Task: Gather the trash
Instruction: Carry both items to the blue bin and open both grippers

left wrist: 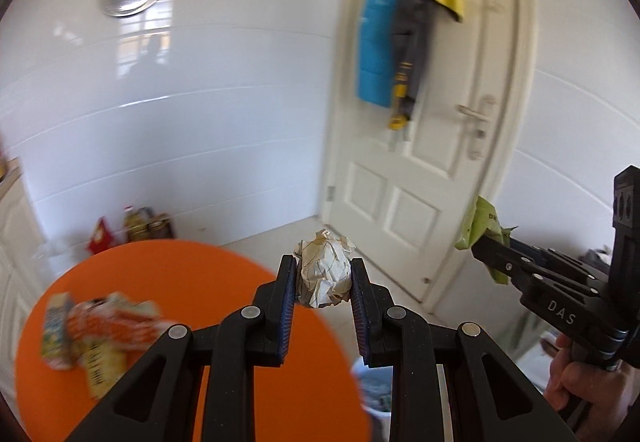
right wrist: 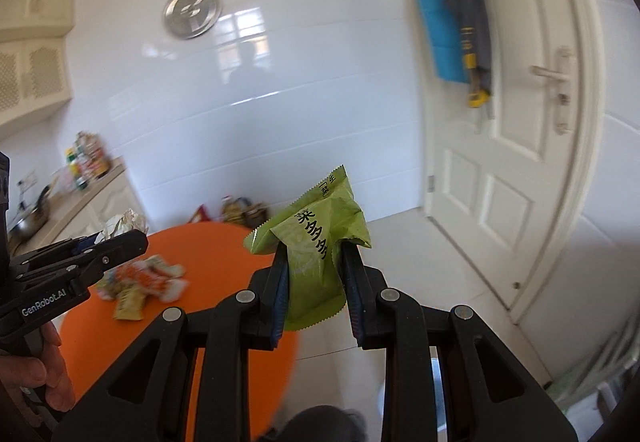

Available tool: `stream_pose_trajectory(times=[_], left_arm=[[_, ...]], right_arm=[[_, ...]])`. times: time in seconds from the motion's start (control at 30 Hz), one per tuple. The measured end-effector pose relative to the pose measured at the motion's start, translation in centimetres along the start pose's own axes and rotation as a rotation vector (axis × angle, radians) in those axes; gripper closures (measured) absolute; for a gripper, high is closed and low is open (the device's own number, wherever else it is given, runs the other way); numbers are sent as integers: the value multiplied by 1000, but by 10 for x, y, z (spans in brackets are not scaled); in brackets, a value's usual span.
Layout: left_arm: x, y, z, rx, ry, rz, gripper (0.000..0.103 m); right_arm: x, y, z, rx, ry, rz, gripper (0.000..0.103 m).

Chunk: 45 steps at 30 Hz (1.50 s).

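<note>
The left hand-held gripper (left wrist: 324,284) pinches one crumpled paper ball (left wrist: 325,269) between its two blue-padded fingers (left wrist: 287,308); the ball is off-white, creased and roughly round, and sits at the fingertips, raised above the far edge of the bench (left wrist: 224,282). The right hand-held gripper (right wrist: 314,278) pinches one green wrapper (right wrist: 314,242) between its fingers; the wrapper is a thin, glossy film with saw-tooth cut ends and black printed characters, folded over the fingertips and hanging down between them. In the left wrist view the right hand-held gripper lies to the right of the left one, well apart, with the green wrapper projecting from its tip. The bench is a round, smooth orange top, below and to the left of both grippers. On it, left of and below the left hand-held gripper, lies one loose heap of crumpled snack wrappers (left wrist: 100,334), orange, white and yellow; motion blur prevents an exact count. Below the left hand-held gripper, just beside the bench's edge, one pale bin (left wrist: 374,386) stands on the floor, partly hidden by the fingers.
</note>
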State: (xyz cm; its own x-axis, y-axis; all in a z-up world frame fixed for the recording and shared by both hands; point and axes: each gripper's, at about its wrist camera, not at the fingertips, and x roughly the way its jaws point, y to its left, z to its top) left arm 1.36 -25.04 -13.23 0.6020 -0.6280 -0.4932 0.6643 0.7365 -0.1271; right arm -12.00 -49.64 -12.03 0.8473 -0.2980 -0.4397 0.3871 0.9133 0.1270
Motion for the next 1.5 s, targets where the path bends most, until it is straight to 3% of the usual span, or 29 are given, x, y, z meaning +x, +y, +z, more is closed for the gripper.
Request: stream_pose_trajectory(times=[0.13,0.23,0.47,0.8,1.0,1.03,1.07,1.17,1.27,1.33,1.4,1.5], left_arm=[[37,-19,10,40,51,-105,81],[73,-39,6,52,141,-193,81],[168,-77,-13,116,369,-303,81],[306,-92,-41,119,680,-307,80],[369,-98,-44,116,786,-290,76],[384,-105,-37,114,798,-292,71],[392,-110,-41,114,810,-289,58],[420,-114,-36,118,808,-254,31],[426,-112,-40,105,835,-222,25],[425,-115,-42,102,834,-190,24],[422,-118,-41,104,820,-164,24],[400,-124,-37,125,792,-130,20]], right_arm=[[-5,-49,-5,56,8,-90,78],[0,-83,-17,97,44,-156,78],[40,-160,-72,222,193,-248,78],[112,-230,-142,360,391,-274,78],[144,-252,-165,415,469,-268,75],[147,-255,-167,424,477,-268,75],[151,-258,-172,432,482,-266,75],[158,-264,-180,453,504,-263,74],[164,-267,-186,465,520,-252,73],[167,-268,-189,468,534,-249,61],[170,-267,-192,470,544,-235,29],[169,-264,-194,476,532,-233,8]])
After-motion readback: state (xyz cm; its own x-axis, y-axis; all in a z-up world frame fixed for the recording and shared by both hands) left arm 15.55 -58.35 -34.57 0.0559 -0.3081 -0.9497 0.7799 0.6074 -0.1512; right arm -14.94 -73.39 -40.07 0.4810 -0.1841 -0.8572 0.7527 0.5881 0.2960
